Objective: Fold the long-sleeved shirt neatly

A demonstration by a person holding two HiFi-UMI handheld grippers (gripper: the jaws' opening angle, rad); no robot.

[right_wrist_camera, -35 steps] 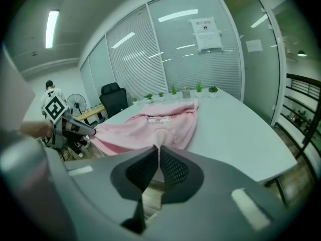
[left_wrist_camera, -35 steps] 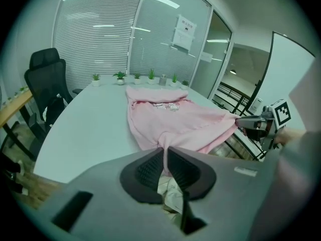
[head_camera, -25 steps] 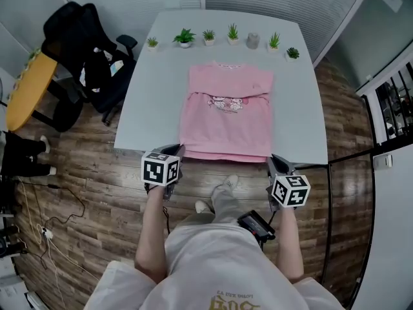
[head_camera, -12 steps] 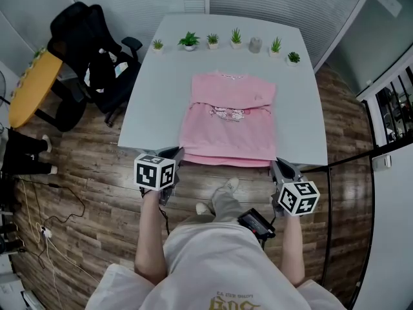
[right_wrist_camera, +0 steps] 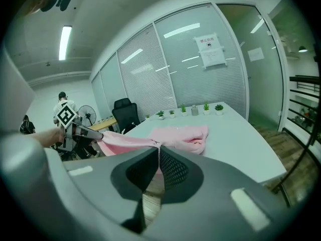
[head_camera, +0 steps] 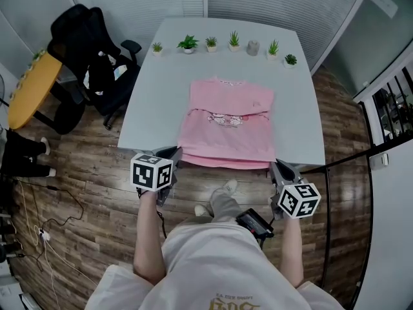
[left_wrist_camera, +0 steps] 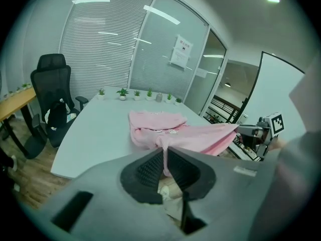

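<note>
Pink long-sleeved shirt (head_camera: 227,121): likely soft, light, limp.
Left claw (head_camera: 174,154) and right claw (head_camera: 277,166) each clamped on a hem corner, at worktop (head_camera: 151,95) near edge.

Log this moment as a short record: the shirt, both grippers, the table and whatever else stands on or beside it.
garment: pink shirt spread on the table, near hem raised and stretched between the grippers
left: left gripper shut on the shirt's near-left corner
right: right gripper shut on the shirt's near-right corner
far edge of table: row of small potted plants
beside table: black office chair
</note>
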